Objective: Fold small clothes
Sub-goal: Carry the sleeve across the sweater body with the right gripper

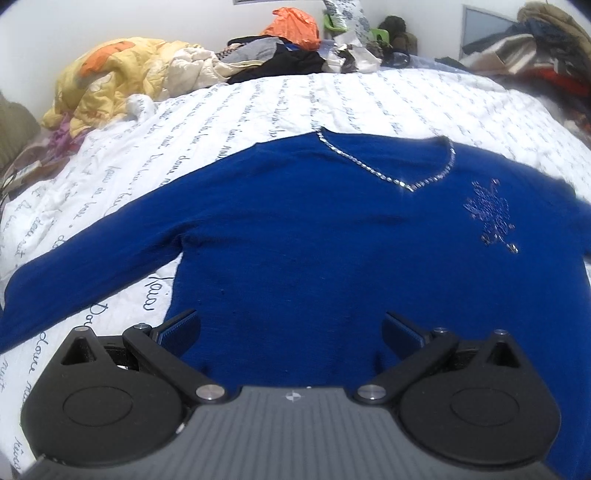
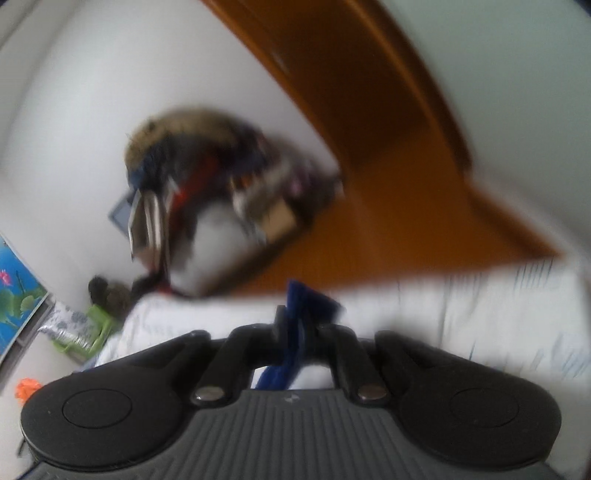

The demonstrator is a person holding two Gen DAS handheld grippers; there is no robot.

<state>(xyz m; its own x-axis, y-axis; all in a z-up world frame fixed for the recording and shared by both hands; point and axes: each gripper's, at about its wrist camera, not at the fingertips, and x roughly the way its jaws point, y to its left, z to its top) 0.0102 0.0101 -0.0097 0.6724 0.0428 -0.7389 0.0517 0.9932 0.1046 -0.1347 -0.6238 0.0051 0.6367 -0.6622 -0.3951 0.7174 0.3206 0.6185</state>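
Your blue sweater [image 1: 295, 229] lies spread front-up on the white bedsheet [image 1: 258, 107] with script lettering, its V-neck with the sparkly trim pointing away from you and a glittery motif on the chest toward the right of the left wrist view. One sleeve stretches out to the left across the sheet.

Your left gripper [image 1: 291, 328] hangs over the sweater's lower body, angled down at it, with its jaws standing wide apart. Blue cloth fills the space between the two fingers, but the pads are not pressing on it; whether the tips touch the fabric you cannot tell from this view.

Your right gripper [image 2: 299, 325] has its jaws drawn together and clamped on a bunch of the same blue fabric, which sticks up past the fingertips and trails down beneath them. The right wrist view is blurred; behind the pinched cloth you see the white sheet, a heap of clothes [image 2: 207, 177] against the wall and an orange-brown wooden door [image 2: 369, 110].

At the far edge of the bed sit a yellow quilt [image 1: 110, 77] and an orange bag [image 1: 295, 26].
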